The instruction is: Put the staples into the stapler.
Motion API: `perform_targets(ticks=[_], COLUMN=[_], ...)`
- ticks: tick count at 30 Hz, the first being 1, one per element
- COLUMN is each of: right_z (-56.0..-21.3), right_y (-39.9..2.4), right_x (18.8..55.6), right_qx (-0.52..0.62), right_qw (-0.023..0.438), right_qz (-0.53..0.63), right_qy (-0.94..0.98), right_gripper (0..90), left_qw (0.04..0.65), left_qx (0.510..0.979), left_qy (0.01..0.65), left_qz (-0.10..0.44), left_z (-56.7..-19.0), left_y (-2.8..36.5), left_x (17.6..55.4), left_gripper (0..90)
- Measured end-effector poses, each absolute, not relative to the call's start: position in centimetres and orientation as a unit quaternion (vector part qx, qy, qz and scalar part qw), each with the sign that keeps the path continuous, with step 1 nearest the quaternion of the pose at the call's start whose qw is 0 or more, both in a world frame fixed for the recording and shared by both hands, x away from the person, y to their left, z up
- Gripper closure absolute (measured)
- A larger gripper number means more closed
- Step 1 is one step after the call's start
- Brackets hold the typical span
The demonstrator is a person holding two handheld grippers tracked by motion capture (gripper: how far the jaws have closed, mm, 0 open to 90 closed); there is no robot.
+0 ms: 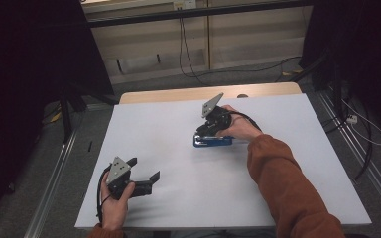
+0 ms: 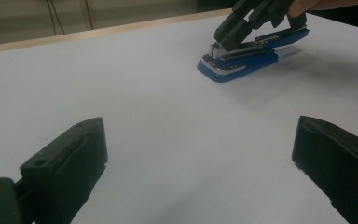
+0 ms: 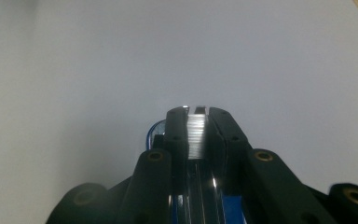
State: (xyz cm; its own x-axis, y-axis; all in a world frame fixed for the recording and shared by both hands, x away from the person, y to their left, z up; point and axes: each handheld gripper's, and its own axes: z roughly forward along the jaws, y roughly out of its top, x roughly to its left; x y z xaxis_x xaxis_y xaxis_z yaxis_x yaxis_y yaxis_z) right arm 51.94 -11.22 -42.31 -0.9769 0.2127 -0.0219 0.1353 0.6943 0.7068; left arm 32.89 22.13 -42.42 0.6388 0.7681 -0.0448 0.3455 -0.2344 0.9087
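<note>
A blue stapler (image 1: 213, 142) lies flat on the white tabletop (image 1: 168, 124), right of centre. My right gripper (image 1: 204, 133) points down at its left end, held by a hand in a rust-coloured sleeve. In the right gripper view, my right gripper (image 3: 196, 112) is shut on a ribbed silver strip of staples (image 3: 196, 133), directly above the stapler's metal channel (image 3: 205, 200). The left gripper view shows the stapler (image 2: 242, 63) at the far right with the right gripper (image 2: 223, 39) pressed on its front. My left gripper (image 1: 145, 168) rests near the front left, open, nothing between its fingers (image 2: 74, 154).
The table's wooden far edge (image 1: 178, 94) runs along the back. Black cables (image 1: 188, 59) trail over the floor beyond it, and more lie on the floor at the right (image 1: 362, 129). Metal rails flank the table on both sides.
</note>
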Motion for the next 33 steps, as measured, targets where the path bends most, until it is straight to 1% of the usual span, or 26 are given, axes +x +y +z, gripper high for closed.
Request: perform_targets(ticks=[7, 9, 12, 13, 16, 18, 21, 22, 25, 28, 33], right_z=[-42.4, -42.3, -42.2, -42.2, -42.2, -42.1, -41.9, -41.9, -41.9, -42.2, -42.4], right_y=[-11.3, -11.3, -11.5, -11.5, -11.7, -11.7, -11.8, -11.9, -12.2, -12.5, -13.1], right_x=[52.0, 52.0, 52.0, 52.0, 52.1, 52.0, 51.9, 51.9, 51.7, 51.5, 51.1], right_qx=[0.103, 0.106, 0.116, 0.121, 0.136, 0.151, 0.161, 0.168, 0.18, 0.189, 0.213], right_qw=[0.049, 0.049, 0.049, 0.049, 0.044, 0.045, 0.048, 0.049, 0.052, 0.06, 0.075], right_qz=[0.383, 0.384, 0.389, 0.389, 0.392, 0.392, 0.405, 0.406, 0.412, 0.416, 0.429], right_qy=[0.917, 0.916, 0.913, 0.912, 0.909, 0.906, 0.899, 0.897, 0.891, 0.887, 0.875], right_gripper=[77.3, 75.5, 71.0, 67.4, 65.2, 57.5, 54.6, 51.6, 46.9, 46.2, 35.0], left_qw=[0.497, 0.496, 0.496, 0.496, 0.495, 0.495, 0.496, 0.495, 0.495, 0.494, 0.493], left_qx=[0.756, 0.757, 0.758, 0.758, 0.758, 0.758, 0.758, 0.758, 0.758, 0.76, 0.759], left_qy=[0.368, 0.368, 0.368, 0.368, 0.368, 0.367, 0.368, 0.368, 0.368, 0.366, 0.368], left_qz=[0.212, 0.212, 0.212, 0.212, 0.213, 0.212, 0.213, 0.213, 0.213, 0.212, 0.212], left_z=[-42.4, -42.4, -42.4, -42.4, -42.5, -42.5, -42.5, -42.5, -42.5, -42.5, -42.5], left_y=[22.1, 22.2, 22.2, 22.2, 22.1, 22.1, 22.1, 22.1, 22.1, 22.1, 22.1], left_x=[32.9, 32.9, 32.9, 32.9, 32.9, 32.9, 32.9, 32.9, 32.9, 32.9, 32.9], left_gripper=[3.4, 3.4, 3.4, 3.4, 3.4, 3.4, 3.4, 3.4, 3.4, 3.4, 3.4])
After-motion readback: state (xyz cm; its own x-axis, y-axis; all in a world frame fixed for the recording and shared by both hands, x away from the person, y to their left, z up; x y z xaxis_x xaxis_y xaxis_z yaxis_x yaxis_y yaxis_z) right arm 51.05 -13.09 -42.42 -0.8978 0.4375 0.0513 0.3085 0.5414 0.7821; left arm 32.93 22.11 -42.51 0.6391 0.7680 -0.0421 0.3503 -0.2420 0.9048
